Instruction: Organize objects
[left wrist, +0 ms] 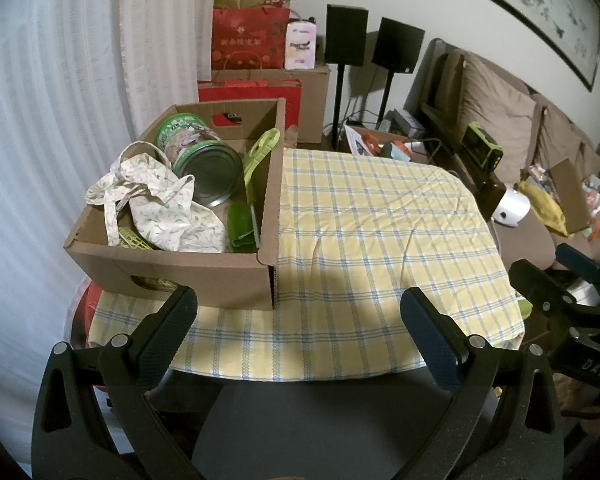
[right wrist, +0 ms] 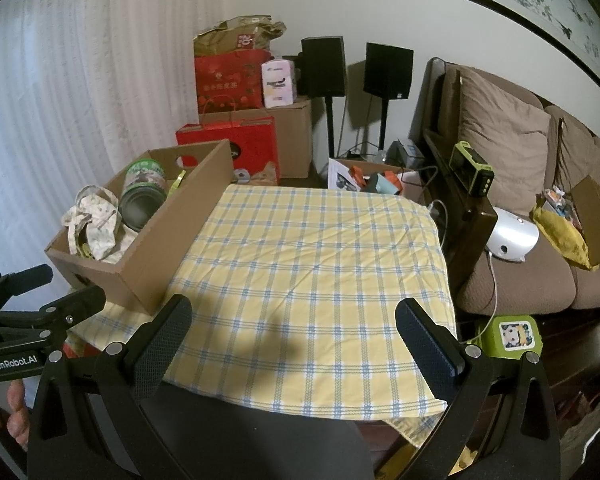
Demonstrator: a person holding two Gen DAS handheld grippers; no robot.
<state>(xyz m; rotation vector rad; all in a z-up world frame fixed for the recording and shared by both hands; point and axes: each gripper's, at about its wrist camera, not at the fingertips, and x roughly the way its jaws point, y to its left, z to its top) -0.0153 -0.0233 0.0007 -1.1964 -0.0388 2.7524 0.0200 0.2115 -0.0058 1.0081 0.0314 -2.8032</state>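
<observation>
A brown corrugated cardboard box (left wrist: 188, 264) with cut-out handle holes sits on the left side of the table, on a soft, creased tablecloth (left wrist: 380, 240) checked in yellow and pale blue. Inside the box, a shiny metal can (left wrist: 198, 156) with a green label lies on its side, its round silver end facing out. Beside it, toward 9 o'clock, a limp floral cloth bag (left wrist: 160, 200) is crumpled with its straps looped loose. Along the box's right wall a light green plastic brush (left wrist: 256, 168) leans, with a darker green piece below it.

The left gripper (left wrist: 299, 312) hangs over the near table edge, its black textured fingers (left wrist: 168, 336) spread wide and holding nothing; the box lies at about 11 o'clock from them, just beyond the left fingertip. The right gripper (right wrist: 294, 320) also has its fingers wide apart and empty, with the box (right wrist: 140, 256) well off toward 10 o'clock and bare cloth (right wrist: 320, 260) between its tips.

Behind, red paper gift bags (left wrist: 248, 40) stack up, and a brown fabric sofa (right wrist: 520, 248) stands at 3 o'clock.
</observation>
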